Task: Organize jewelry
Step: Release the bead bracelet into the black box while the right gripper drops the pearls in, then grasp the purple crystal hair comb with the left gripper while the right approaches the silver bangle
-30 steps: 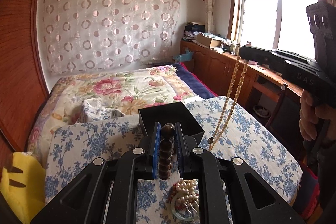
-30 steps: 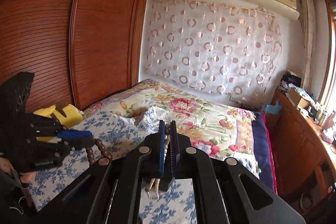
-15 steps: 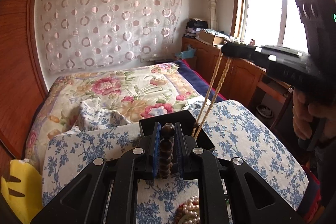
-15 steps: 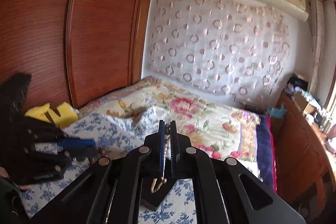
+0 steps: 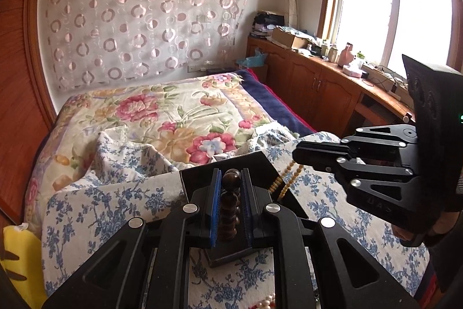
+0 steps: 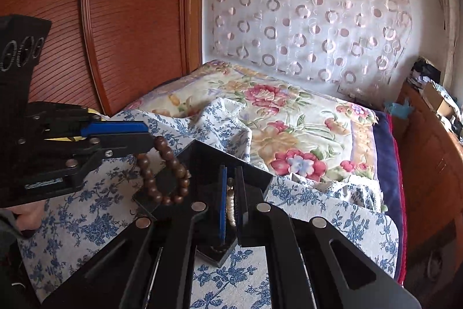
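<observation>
Left tool pinching dark wooden bead bracelet; right tool pinching pale bead necklace. Both over black box on bed. Risk: strands tangling or spilling past rim.

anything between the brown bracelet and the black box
Nothing visible. The brown bracelet hangs from the left gripper right over the open black box; the right gripper's pale necklace dangles into it alongside.

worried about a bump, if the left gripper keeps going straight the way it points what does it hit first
Most likely the black box straight ahead and below: the left gripper, shut on the dark wooden bead bracelet, points down into it. Depth is hard to judge.
</observation>
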`<state>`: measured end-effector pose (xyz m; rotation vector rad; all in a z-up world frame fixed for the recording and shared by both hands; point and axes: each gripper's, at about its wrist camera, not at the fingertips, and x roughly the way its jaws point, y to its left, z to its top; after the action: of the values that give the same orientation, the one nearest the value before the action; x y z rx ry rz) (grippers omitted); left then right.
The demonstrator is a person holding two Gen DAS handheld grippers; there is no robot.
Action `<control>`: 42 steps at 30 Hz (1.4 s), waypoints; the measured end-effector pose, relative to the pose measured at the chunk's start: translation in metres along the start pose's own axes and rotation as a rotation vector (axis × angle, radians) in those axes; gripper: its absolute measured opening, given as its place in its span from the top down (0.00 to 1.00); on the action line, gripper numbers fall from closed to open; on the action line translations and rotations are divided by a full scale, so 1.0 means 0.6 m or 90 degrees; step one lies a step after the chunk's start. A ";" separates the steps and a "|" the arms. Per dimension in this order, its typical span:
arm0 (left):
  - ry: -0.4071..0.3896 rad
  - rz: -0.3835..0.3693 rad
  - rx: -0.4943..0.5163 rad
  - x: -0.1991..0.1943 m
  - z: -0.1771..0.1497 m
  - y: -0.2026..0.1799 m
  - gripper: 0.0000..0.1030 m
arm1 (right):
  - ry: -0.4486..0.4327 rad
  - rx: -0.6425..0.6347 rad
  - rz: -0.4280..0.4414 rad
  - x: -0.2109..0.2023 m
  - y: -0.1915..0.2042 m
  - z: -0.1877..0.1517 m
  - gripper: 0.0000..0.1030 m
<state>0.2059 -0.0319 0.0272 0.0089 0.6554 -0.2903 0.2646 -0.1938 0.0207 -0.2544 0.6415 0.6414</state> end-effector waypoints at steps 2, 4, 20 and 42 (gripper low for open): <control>0.006 -0.002 -0.001 0.009 0.002 0.001 0.88 | -0.001 0.005 -0.006 -0.005 -0.008 -0.003 0.94; 0.010 -0.003 0.001 0.016 0.004 0.000 0.88 | -0.002 0.010 -0.008 -0.008 -0.017 -0.006 0.93; 0.000 -0.002 0.014 -0.016 -0.037 -0.013 0.88 | 0.013 0.045 -0.013 -0.045 -0.005 -0.087 0.92; 0.034 -0.001 0.001 -0.153 -0.227 -0.062 0.76 | 0.068 0.097 -0.009 -0.115 0.092 -0.282 0.82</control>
<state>0.0451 -0.0299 -0.0228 0.0177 0.7077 -0.2923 0.1068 -0.2527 -0.0692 -0.1517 0.7875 0.5647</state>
